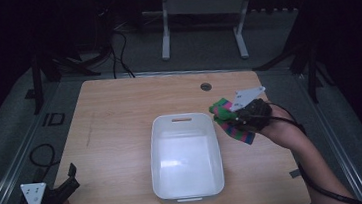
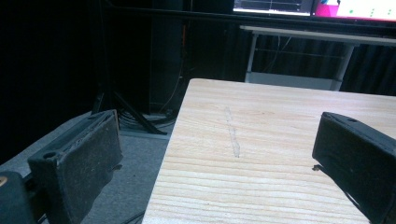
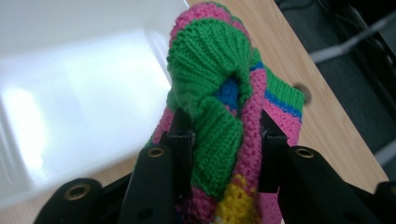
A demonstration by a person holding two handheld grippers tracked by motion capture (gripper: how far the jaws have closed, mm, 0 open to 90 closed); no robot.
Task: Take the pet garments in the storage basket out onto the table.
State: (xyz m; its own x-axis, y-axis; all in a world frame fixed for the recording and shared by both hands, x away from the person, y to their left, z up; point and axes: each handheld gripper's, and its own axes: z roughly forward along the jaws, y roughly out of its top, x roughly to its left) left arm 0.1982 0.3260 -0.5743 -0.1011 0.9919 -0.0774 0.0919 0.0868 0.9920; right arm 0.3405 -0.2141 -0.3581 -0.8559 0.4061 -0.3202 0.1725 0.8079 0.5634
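My right tongs (image 3: 219,140) pinch the soft, light knitted cloth (image 3: 219,88) by its bunched green fold, held just beside the white tub (image 1: 186,156); my left tongs (image 2: 219,158) gape empty over the surface (image 1: 115,118).

a round grommet hole (image 1: 205,86) sits near the wooden table's (image 1: 115,118) far edge.

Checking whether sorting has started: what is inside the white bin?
The white bin looks empty, its bare bottom showing. The knitted cloth is outside it, clamped in the right hand-held gripper, beside the rim.
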